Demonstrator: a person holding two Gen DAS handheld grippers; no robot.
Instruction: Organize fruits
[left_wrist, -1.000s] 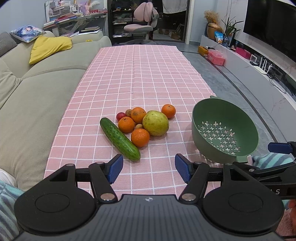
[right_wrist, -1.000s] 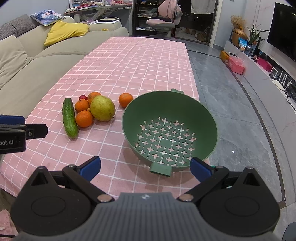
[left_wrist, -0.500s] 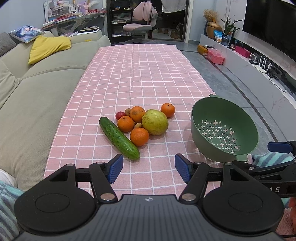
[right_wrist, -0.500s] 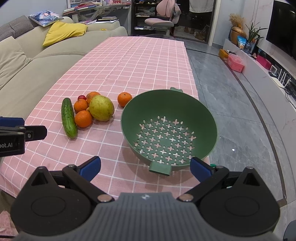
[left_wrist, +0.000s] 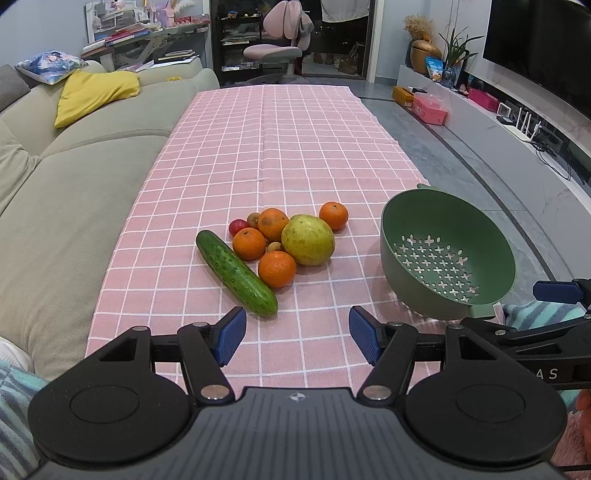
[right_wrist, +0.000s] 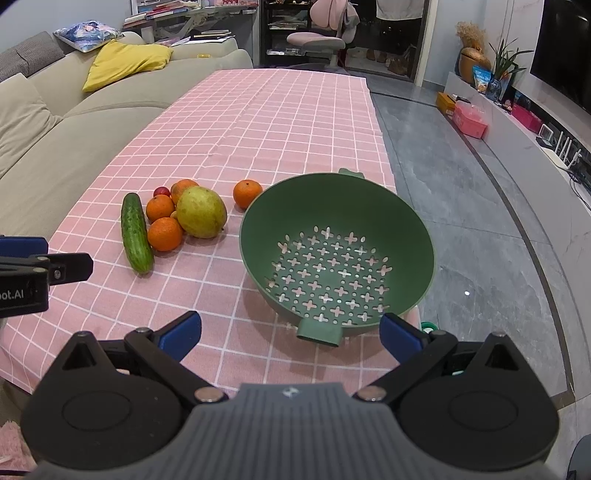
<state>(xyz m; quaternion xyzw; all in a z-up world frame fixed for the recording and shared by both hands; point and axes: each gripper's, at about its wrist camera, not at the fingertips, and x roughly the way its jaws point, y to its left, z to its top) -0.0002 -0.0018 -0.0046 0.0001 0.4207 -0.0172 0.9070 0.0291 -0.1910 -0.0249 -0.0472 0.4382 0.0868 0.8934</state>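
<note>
Left wrist view: your left tool (left_wrist: 297, 334) hangs over the near edge of the table (left_wrist: 258, 147), w/ its pink white-checked cloth; the blue pads stand wide apart w/ nothing between them, same as a second ago. The fruit pile sits just ahead: long dark-green cucumber (left_wrist: 236, 272) on the left, four oranges, nearest orange (left_wrist: 277, 268) touching the big yellow-green pear-like fruit (left_wrist: 308, 240), far-right orange (left_wrist: 333, 215) a bit apart from the rest. A small red fruit (left_wrist: 238, 226) peeks behind the pile. The round green plastic colander w/ cross-shaped holes (left_wrist: 447, 266) is off to the right, no fruit in it. Vs the earlier frame, everything sits a touch higher and left in view; otherwise no change.

Right wrist view: your right tool (right_wrist: 290, 334) is also spread wide, gripping nothing, the colander's (right_wrist: 336, 254) near tab handle just ahead between the pads. The cucumber (right_wrist: 136, 232) and the pile lie left of the colander; the lone orange (right_wrist: 246, 193) sits just beside its rim. The scene has slid slightly up in frame; the fruit hasn't moved on the cloth.
</note>
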